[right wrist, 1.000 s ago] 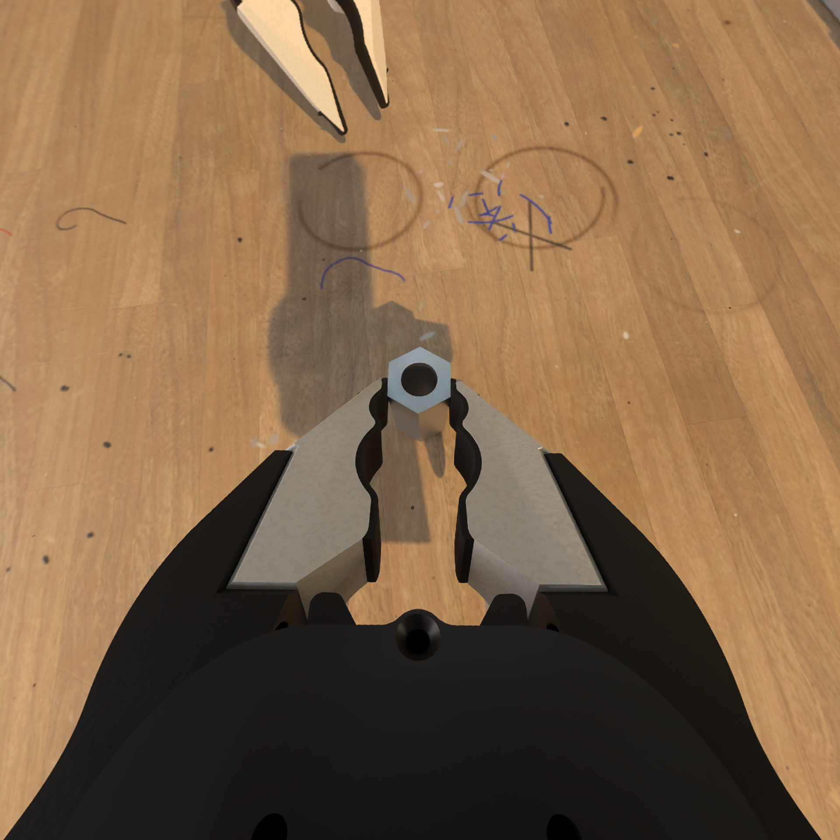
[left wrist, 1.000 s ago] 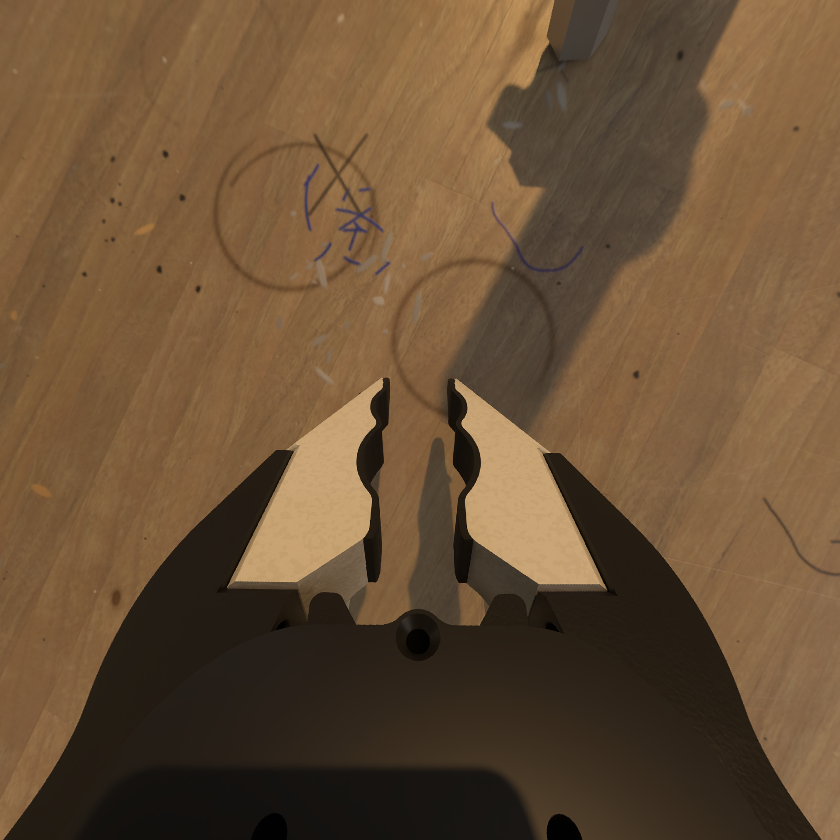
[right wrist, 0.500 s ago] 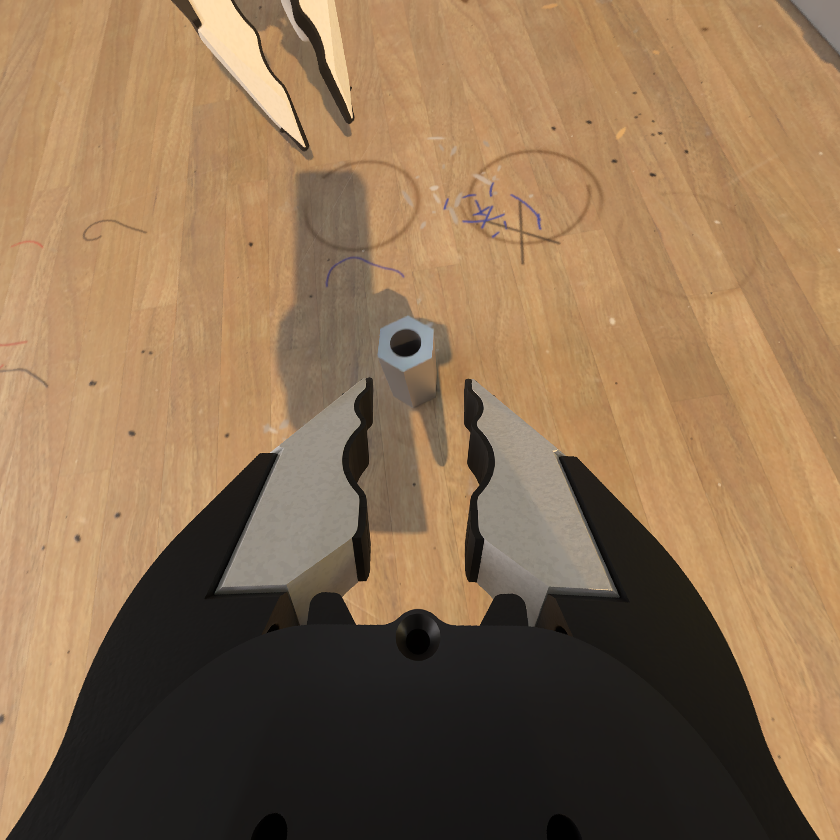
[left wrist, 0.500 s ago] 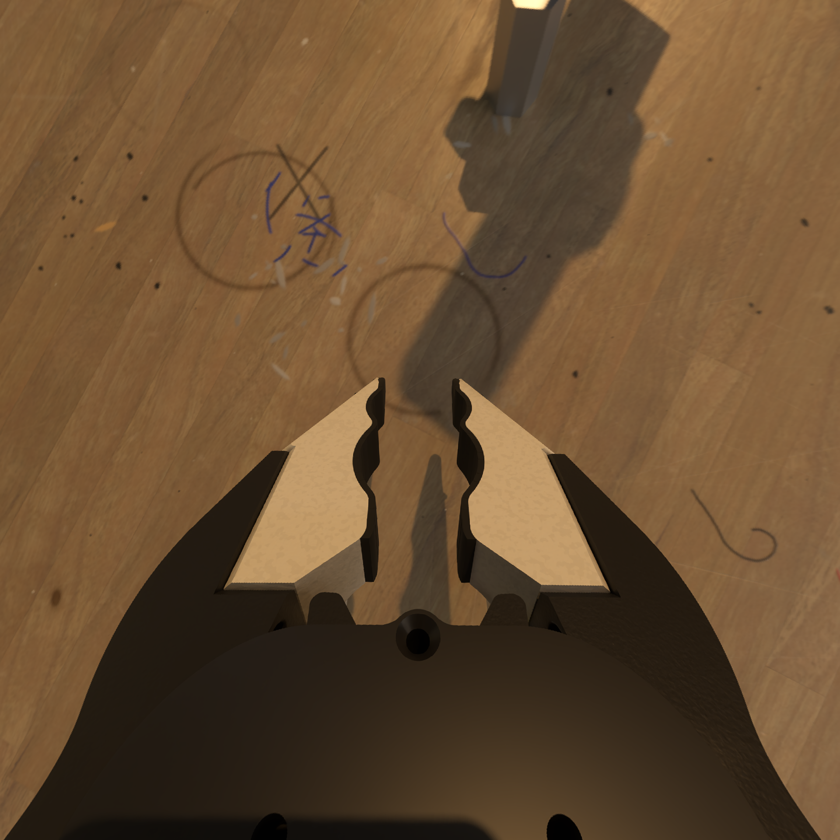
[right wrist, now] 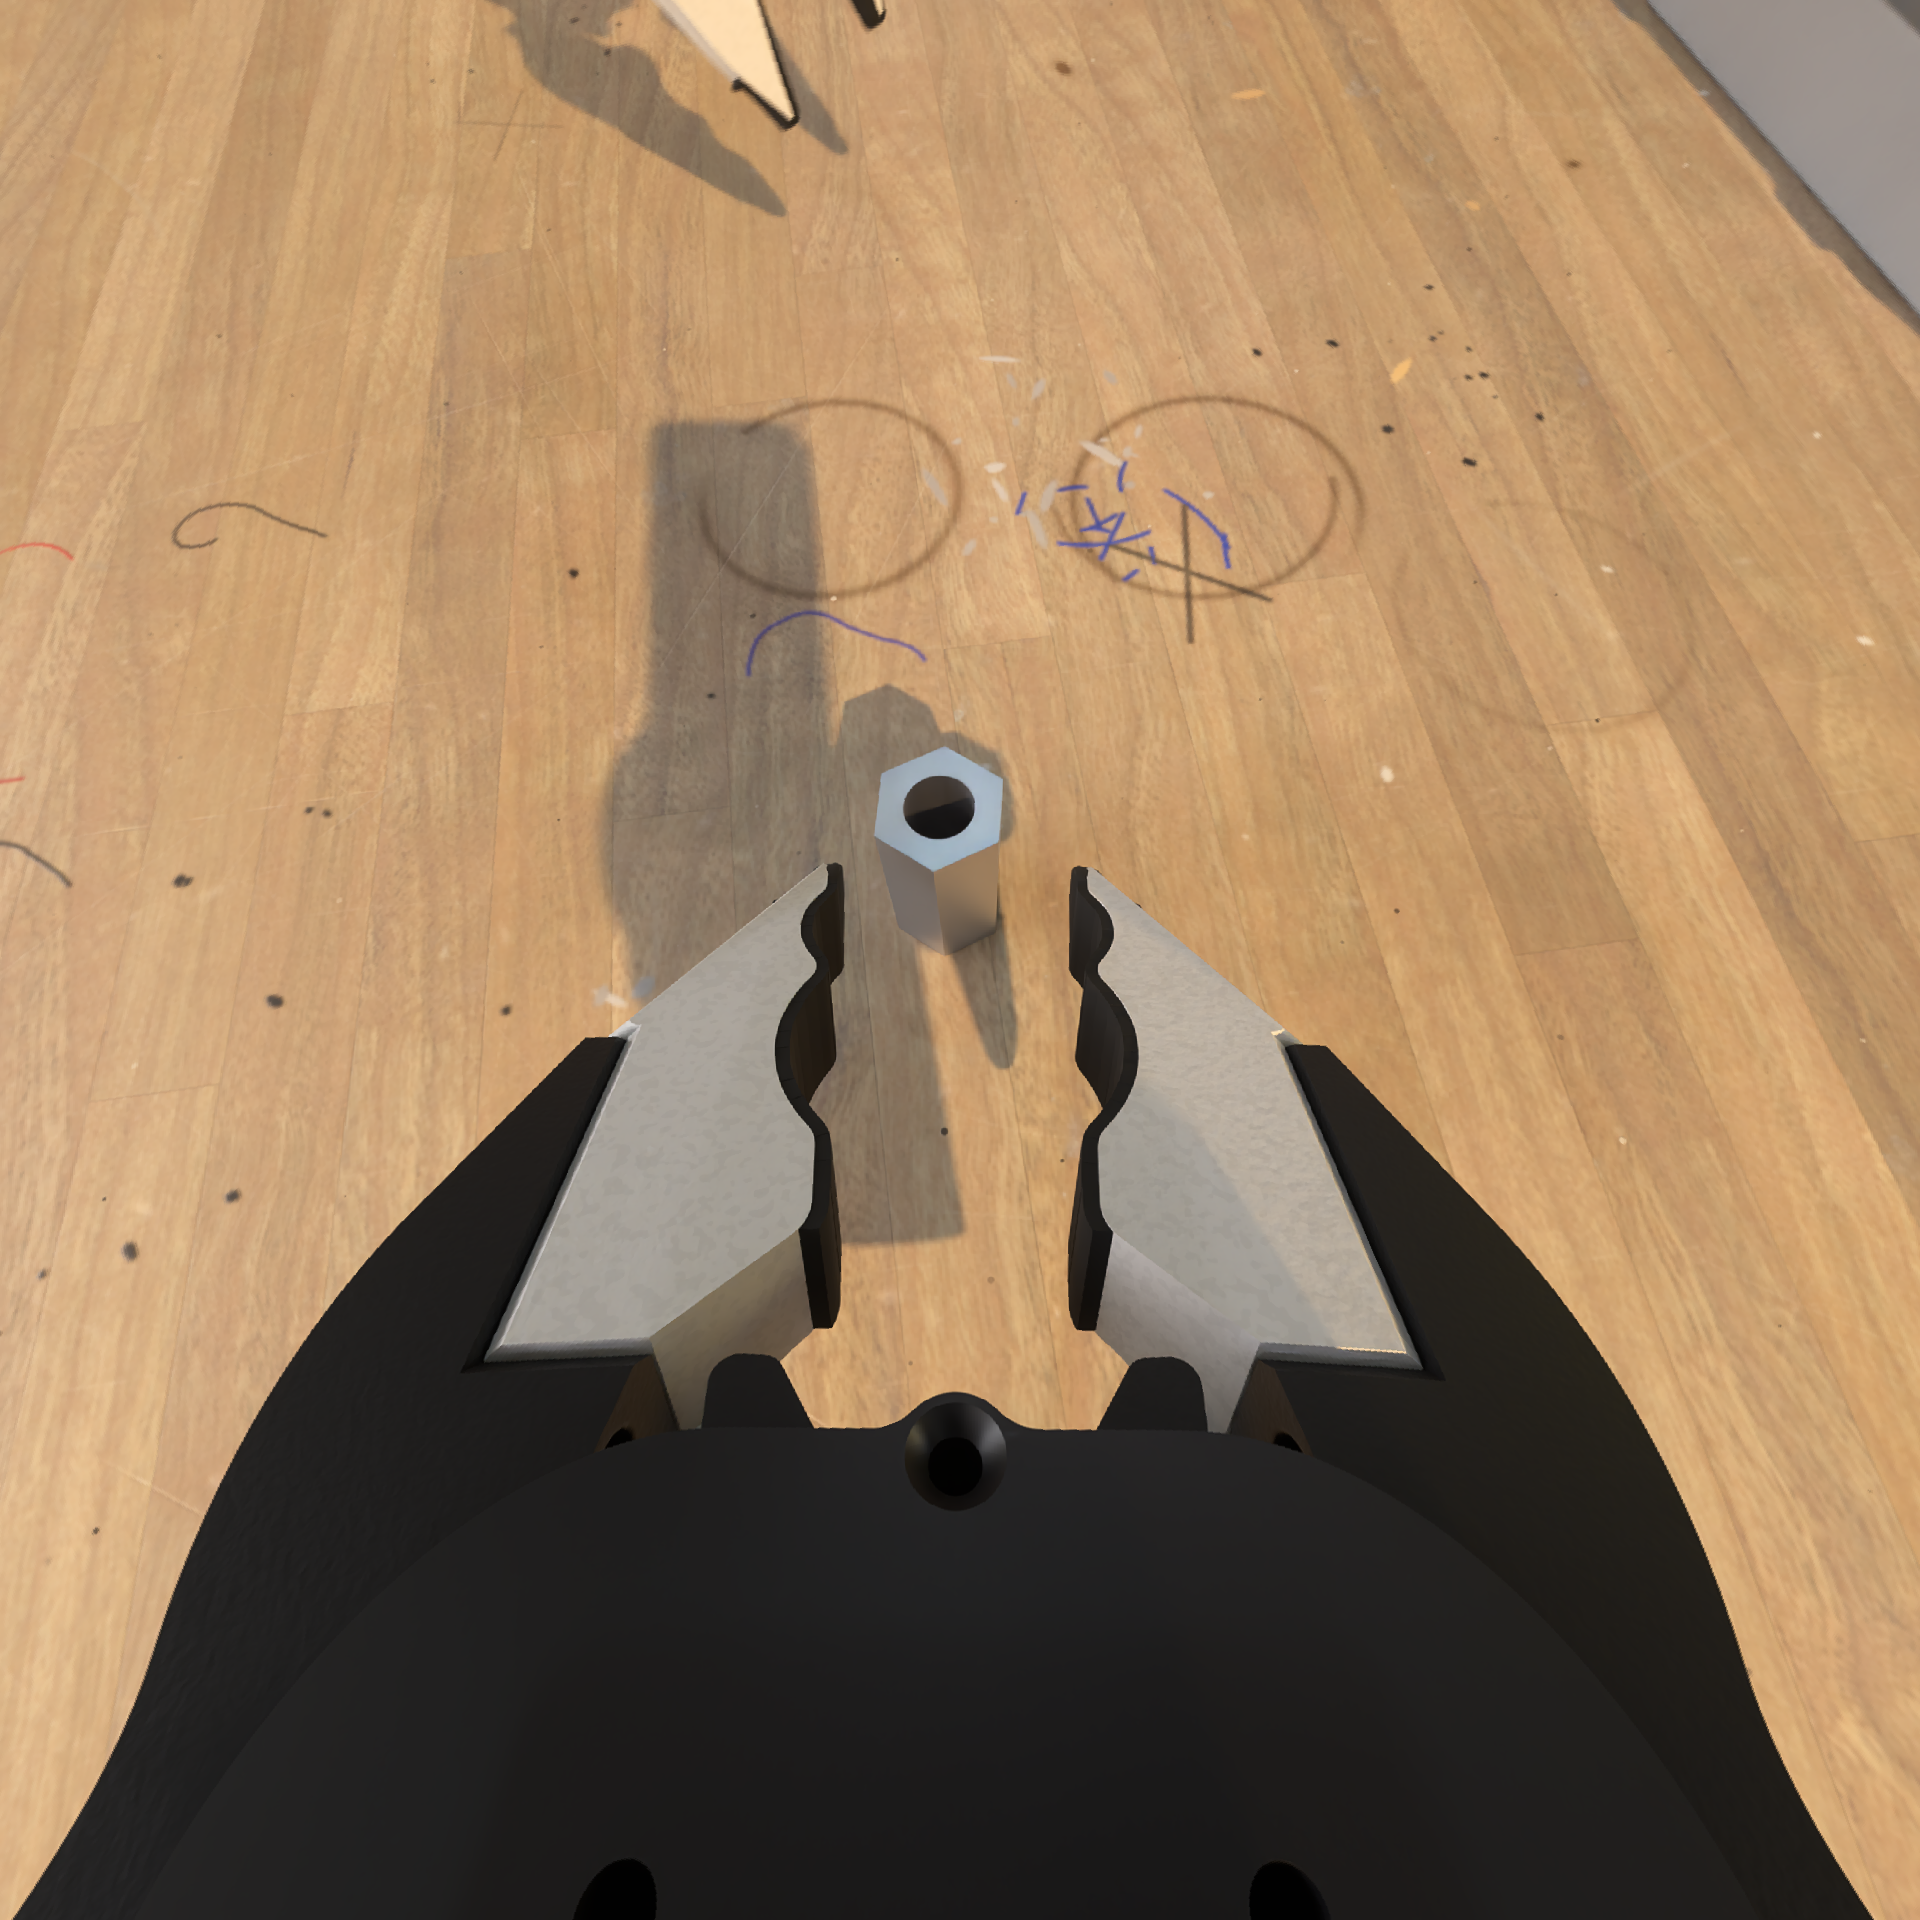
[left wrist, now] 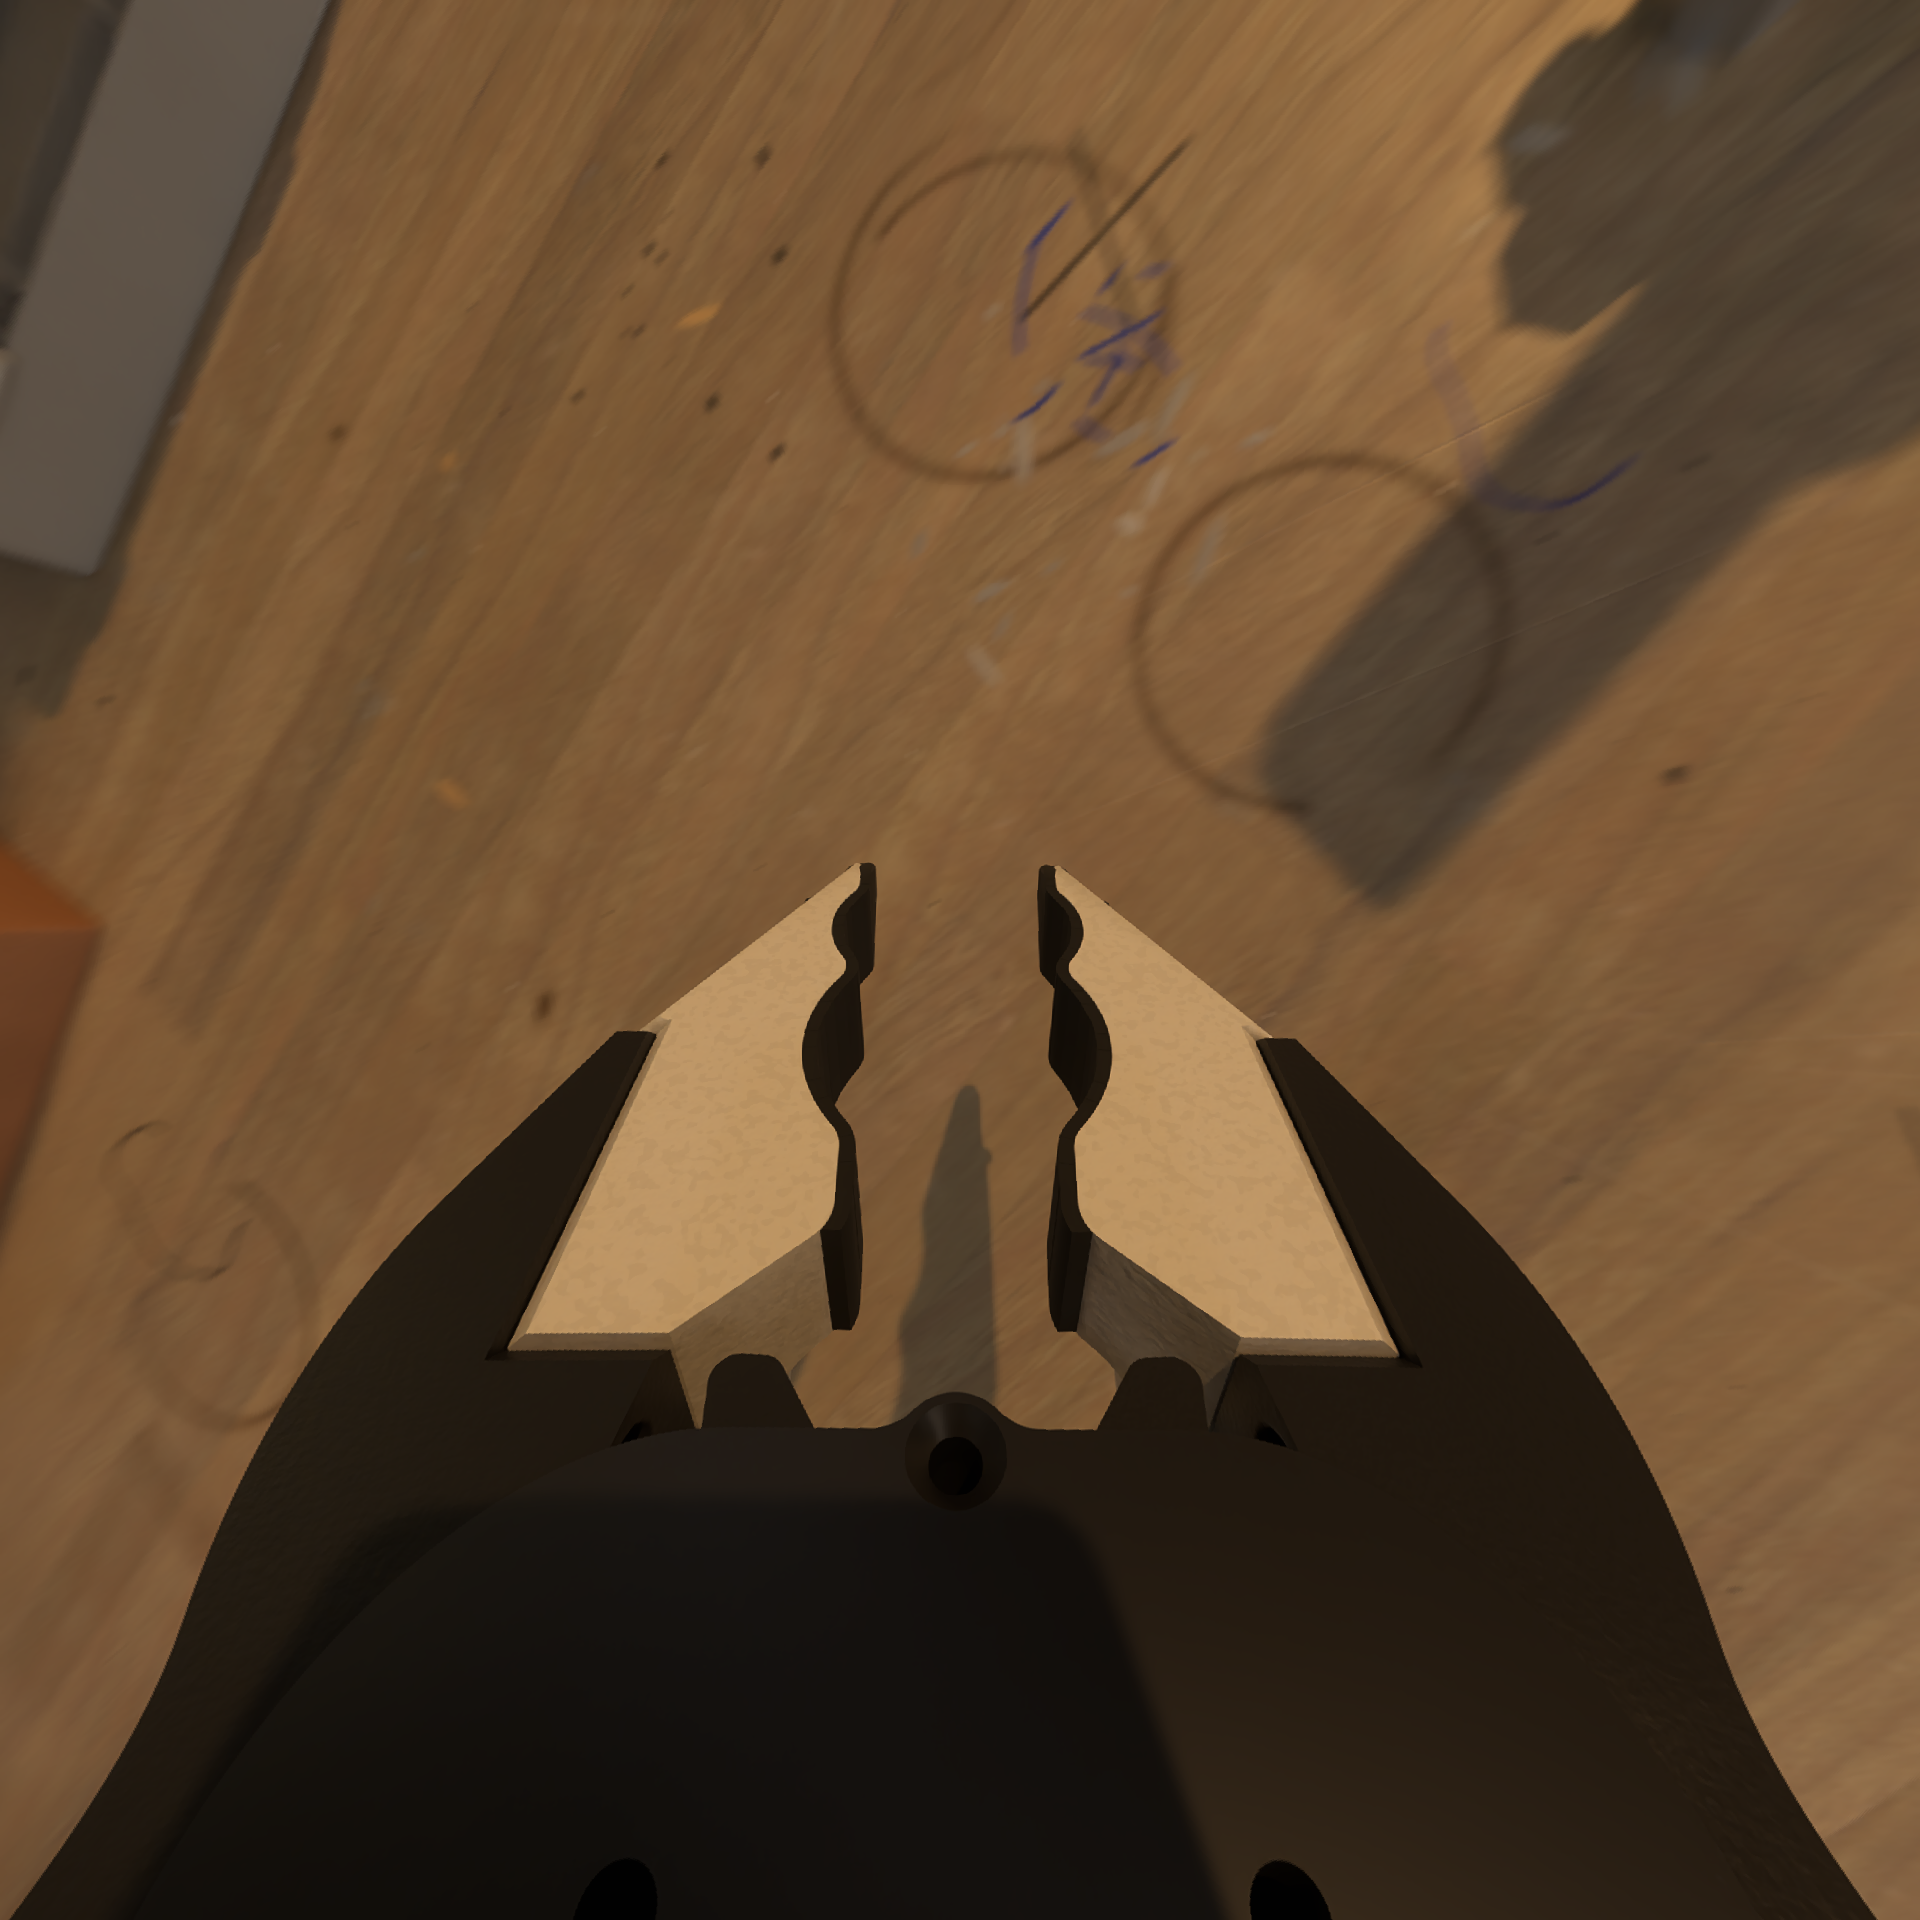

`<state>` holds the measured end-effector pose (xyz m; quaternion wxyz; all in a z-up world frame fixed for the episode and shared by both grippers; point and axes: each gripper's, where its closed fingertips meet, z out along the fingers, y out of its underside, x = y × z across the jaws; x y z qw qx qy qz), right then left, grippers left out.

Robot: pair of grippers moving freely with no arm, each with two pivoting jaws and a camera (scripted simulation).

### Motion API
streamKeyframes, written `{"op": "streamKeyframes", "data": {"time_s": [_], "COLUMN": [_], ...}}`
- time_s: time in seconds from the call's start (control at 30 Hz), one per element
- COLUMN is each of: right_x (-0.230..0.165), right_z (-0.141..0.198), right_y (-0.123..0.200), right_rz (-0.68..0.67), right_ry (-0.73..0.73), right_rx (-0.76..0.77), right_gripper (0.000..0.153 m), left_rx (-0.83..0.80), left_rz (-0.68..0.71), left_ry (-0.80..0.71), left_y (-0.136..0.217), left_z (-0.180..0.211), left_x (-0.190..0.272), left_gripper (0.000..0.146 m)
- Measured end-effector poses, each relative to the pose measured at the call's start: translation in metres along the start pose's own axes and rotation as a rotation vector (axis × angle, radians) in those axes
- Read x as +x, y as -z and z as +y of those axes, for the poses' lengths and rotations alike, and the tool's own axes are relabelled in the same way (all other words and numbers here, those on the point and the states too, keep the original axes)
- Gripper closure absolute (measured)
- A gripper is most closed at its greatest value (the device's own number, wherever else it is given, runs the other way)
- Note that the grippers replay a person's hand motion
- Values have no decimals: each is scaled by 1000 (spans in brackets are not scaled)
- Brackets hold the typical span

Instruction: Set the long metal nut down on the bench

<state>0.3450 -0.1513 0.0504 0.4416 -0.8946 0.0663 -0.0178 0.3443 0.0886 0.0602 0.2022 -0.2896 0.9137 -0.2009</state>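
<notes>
The long metal nut point(right wrist: 940, 847), a tall silver hexagonal sleeve with a round bore, stands upright on the wooden bench point(right wrist: 1455, 935). My right gripper point(right wrist: 954, 881) is open, its grey fingers point(right wrist: 717, 1101) on either side of the nut's lower part, not touching it. My left gripper point(left wrist: 956, 878) with tan fingers point(left wrist: 727, 1122) is open and empty above bare wood. A tip of the left gripper point(right wrist: 764, 78) shows at the top of the right wrist view. The nut is outside the left wrist view.
Two dark ring marks point(right wrist: 831, 499) point(right wrist: 1210, 494) with blue scribbles and pale shavings lie beyond the nut. A grey strip point(left wrist: 135, 281) runs along the bench edge and an orange block point(left wrist: 31, 997) sits at the left in the left wrist view. A grey edge point(right wrist: 1829, 114) is far right.
My right gripper opened, let go of the nut and drew back a little; the nut stays standing on the bench. My left gripper swung left, and the nut left its view.
</notes>
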Motion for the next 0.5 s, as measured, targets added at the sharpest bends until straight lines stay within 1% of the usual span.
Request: {"op": "streamKeyframes", "data": {"time_s": [0.07, 0.17, 0.23, 0.3, 0.4, 0.43, 0.5], "right_x": [0, -1, -2, -1, 0, 1, 1], "right_z": [-2, -2, -2, -3, -3, -1, 6], "right_y": [-1, -2, -2, -1, 1, 1, -1], "right_rz": [3, -2, -2, 4, 12, 16, -4], "right_ry": [2, 4, 6, 6, 4, 0, -28], "right_rx": [6, 6, 8, 15, 14, 8, -25], "right_gripper": [110, 111, 111, 111, 112, 112, 111], "left_rx": [-73, -245, -324, -429, -543, -570, -556], "left_rz": [-47, -111, -85, -42, 19, 23, 25], "left_ry": [-37, -189, -263, -312, -364, -378, -389], "left_y": [0, -6, -14, -22, -33, -35, -39], "left_z": [7, 12, 12, 19, 30, 32, 29], "left_x": [-18, -42, -51, -57, -60, -61, -58], "left_gripper": [116, 118, 118, 118, 117, 117, 117]}}
